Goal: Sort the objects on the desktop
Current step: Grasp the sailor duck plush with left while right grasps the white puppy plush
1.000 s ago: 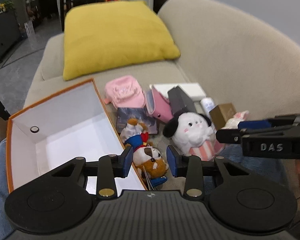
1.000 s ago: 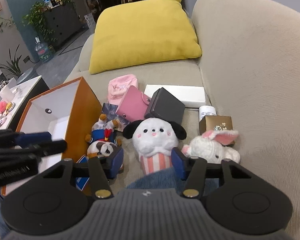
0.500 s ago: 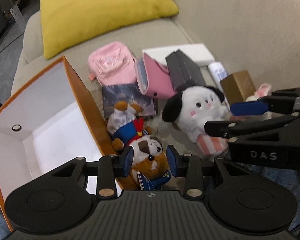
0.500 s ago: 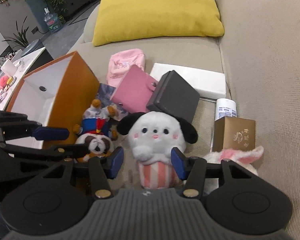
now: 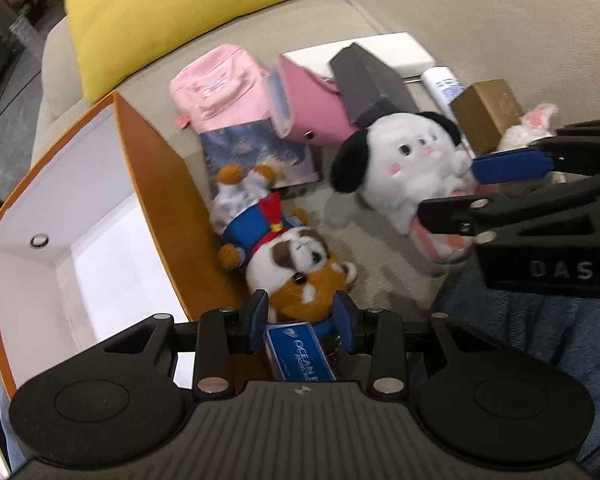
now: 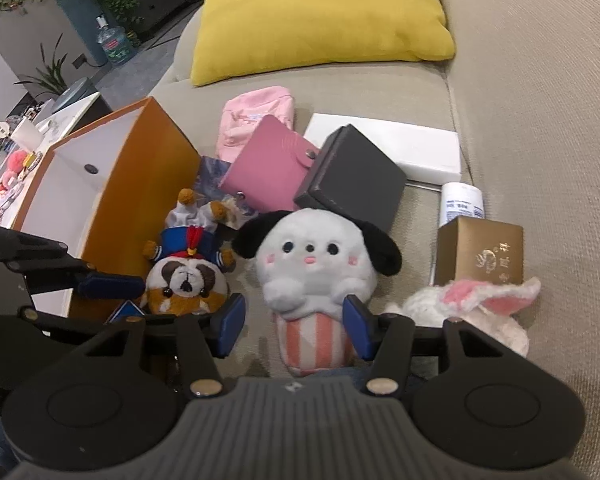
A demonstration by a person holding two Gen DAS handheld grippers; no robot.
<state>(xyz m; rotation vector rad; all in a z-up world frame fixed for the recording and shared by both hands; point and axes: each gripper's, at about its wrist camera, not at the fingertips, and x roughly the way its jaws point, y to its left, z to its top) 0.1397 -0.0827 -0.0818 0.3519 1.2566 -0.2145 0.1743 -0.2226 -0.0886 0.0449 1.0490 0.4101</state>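
On the beige sofa seat, a brown plush in a blue sailor suit (image 5: pixel 284 256) lies head toward me beside the orange box (image 5: pixel 156 184). My left gripper (image 5: pixel 300 314) is open and points down. Its blue pads (image 5: pixel 258 314) straddle the plush's head above a blue hang tag (image 5: pixel 300 352). I cannot tell if they touch the fur. A white dog plush with black ears (image 6: pixel 312 256) stands to the right. My right gripper (image 6: pixel 295 322) is open, its fingers on either side of the plush's striped base.
Behind the plushes lie a pink pouch (image 5: pixel 220 88), a pink wallet (image 6: pixel 268 164), a dark grey box (image 6: pixel 356 176), a flat white box (image 6: pixel 400 148), a white bottle (image 6: pixel 460 204), a gold box (image 6: pixel 480 252) and a white bunny plush (image 6: pixel 480 304). A yellow cushion (image 6: pixel 320 12) leans further back. A denim-clad leg (image 5: pixel 540 340) is at the lower right.
Both grippers have come down and tipped toward the seat. The left now has the brown plush's head between its fingers, and the right has closed in on the white dog's base.
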